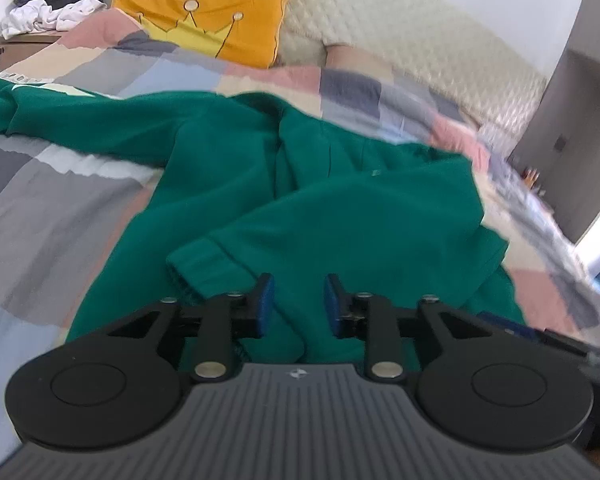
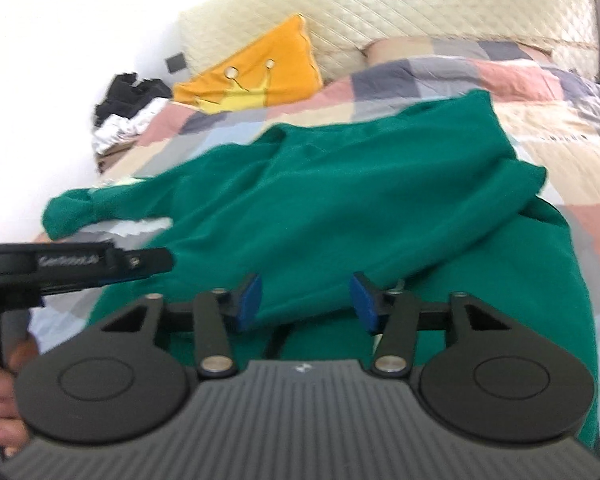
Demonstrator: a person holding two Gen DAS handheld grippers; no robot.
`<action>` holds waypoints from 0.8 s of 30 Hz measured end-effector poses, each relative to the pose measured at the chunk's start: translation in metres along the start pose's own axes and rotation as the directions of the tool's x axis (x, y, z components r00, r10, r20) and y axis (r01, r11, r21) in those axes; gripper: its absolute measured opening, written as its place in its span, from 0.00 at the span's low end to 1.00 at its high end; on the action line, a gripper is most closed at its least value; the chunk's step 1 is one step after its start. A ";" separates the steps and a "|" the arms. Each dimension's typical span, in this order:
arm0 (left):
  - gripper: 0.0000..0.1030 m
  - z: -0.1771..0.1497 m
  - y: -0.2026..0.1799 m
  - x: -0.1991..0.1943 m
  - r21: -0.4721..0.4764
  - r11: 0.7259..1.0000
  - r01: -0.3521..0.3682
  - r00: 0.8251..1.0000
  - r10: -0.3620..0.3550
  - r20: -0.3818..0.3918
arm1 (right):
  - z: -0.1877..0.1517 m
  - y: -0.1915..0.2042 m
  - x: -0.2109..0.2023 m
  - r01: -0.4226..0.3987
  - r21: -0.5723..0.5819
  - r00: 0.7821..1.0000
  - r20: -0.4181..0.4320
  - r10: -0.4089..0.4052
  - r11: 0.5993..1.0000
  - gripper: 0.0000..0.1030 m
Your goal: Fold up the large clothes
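Both tongs over the green garment on the bed

The left gripper (image 1: 299,300) hovers above the green garment (image 1: 340,208), blue pads (image 1: 266,304) apart with nothing clamped; the right gripper (image 2: 306,300) stands wider, its pads (image 2: 252,298) either side of the cloth without pressing; the garment lies spread on the patchwork quilt (image 2: 520,80).

One green sweatshirt (image 1: 340,208) lies on one patchwork checked bedspread (image 1: 52,200). There is one orange cushion (image 1: 220,20) with a yellow crown on it, and one quilted cream headboard (image 1: 400,32). One heap of black and white clothes (image 1: 52,0) sits at the bed's far corner. Two grippers show: the left gripper (image 1: 299,300) and the right gripper (image 2: 305,300).
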State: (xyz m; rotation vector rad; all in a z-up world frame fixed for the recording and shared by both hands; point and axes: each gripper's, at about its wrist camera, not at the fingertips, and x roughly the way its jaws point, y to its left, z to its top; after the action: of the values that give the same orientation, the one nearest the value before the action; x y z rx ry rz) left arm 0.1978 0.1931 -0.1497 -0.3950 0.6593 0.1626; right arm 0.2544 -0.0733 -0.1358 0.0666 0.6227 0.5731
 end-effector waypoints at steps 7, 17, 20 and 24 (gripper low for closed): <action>0.25 -0.017 0.000 0.028 0.052 0.993 -0.103 0.989 0.107 -0.099 | -0.015 -0.015 0.030 0.106 0.000 0.989 -0.101 -0.105 0.994 0.40; 0.28 -0.009 -0.005 0.013 0.030 0.993 -0.110 0.992 0.112 -0.055 | -0.018 -0.031 0.032 0.088 0.121 0.988 -0.134 -0.072 0.989 0.38; 0.51 0.007 -0.004 0.001 0.015 0.993 -0.114 0.993 0.114 -0.006 | -0.014 -0.036 0.027 0.073 0.147 0.991 -0.121 -0.055 0.986 0.39; 0.61 0.042 0.018 -0.011 -0.067 0.987 -0.144 0.987 0.148 0.057 | -0.009 -0.044 0.019 0.052 0.179 0.995 -0.089 -0.037 0.982 0.39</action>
State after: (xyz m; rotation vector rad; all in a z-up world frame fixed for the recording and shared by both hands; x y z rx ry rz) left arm 0.2080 0.2263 -0.1186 -0.4008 0.6232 0.3344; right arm 0.2831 -0.1010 -0.1631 0.1997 0.7571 0.4768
